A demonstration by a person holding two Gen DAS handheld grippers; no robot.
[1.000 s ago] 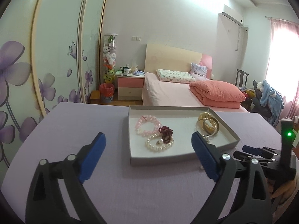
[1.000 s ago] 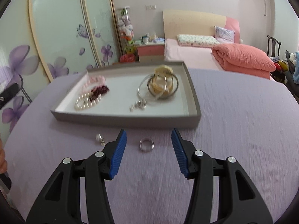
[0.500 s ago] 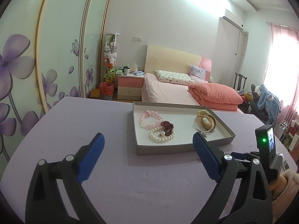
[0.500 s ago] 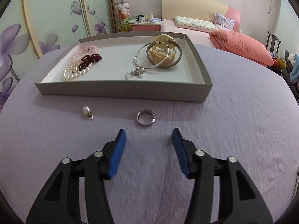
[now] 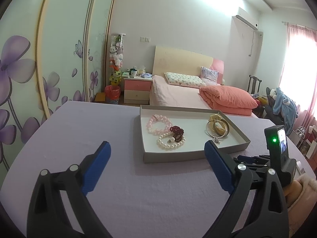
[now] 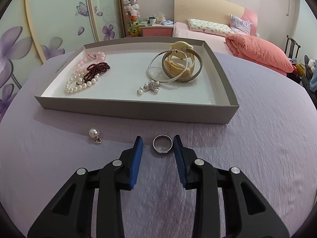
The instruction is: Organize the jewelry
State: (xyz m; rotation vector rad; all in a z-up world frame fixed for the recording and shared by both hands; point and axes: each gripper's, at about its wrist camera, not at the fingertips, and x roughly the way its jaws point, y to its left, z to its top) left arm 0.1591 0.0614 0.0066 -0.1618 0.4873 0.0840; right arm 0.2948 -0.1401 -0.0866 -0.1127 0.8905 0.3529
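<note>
A grey tray (image 6: 136, 109) on the lilac tablecloth holds a pearl bracelet (image 6: 79, 85), dark red beads (image 6: 97, 69), pink beads (image 6: 89, 59), bangles with a cream watch (image 6: 178, 67) and a small pearl charm (image 6: 148, 88). A silver ring (image 6: 162, 143) lies on the cloth in front of the tray, between the tips of my right gripper (image 6: 158, 143), which is open around it. A pearl pendant (image 6: 94, 134) lies to its left. My left gripper (image 5: 156, 150) is open and empty, held back left of the tray (image 5: 172, 155).
The right gripper's body with a green light (image 5: 277, 150) shows at the right of the left wrist view. Beyond the table are a bed (image 5: 178, 95), a nightstand (image 5: 136, 89) and a wardrobe with purple flowers (image 5: 39, 59).
My right gripper has moved forward and down so its tips now flank the ring, and the jaws have narrowed. My left gripper has drifted back and left of the tray.
</note>
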